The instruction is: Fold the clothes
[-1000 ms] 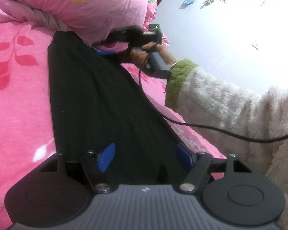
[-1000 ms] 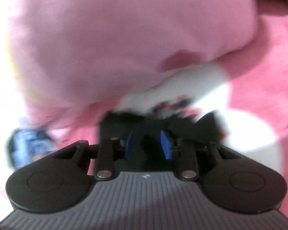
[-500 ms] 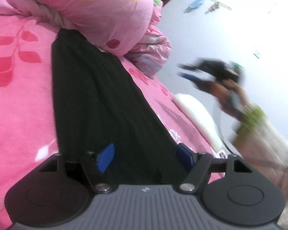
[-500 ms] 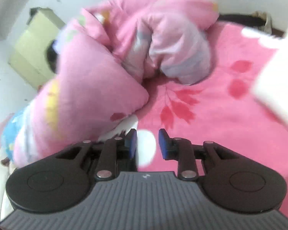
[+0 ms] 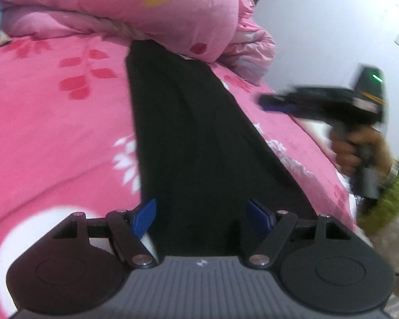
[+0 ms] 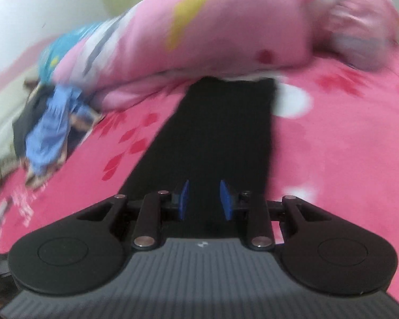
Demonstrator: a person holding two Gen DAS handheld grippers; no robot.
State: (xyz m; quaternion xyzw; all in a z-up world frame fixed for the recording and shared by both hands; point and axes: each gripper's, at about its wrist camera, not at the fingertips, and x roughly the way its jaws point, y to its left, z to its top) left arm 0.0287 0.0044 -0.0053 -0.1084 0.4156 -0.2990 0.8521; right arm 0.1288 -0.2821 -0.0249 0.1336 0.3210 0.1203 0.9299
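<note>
On the bed (image 5: 53, 133) the black garment (image 5: 188, 138) lies flat in a long strip from 6 toward 12 o'clock under the quilt (image 5: 146, 8), while the right gripper (image 6: 203, 199), fingers now part-spread and empty, has swung back from the far end toward the near hem beside the wide-spread left gripper (image 5: 202, 216), ready for a lengthwise fold.

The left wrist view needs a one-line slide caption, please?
Open left gripper over a long black garment on the pink bedsheet.
</note>
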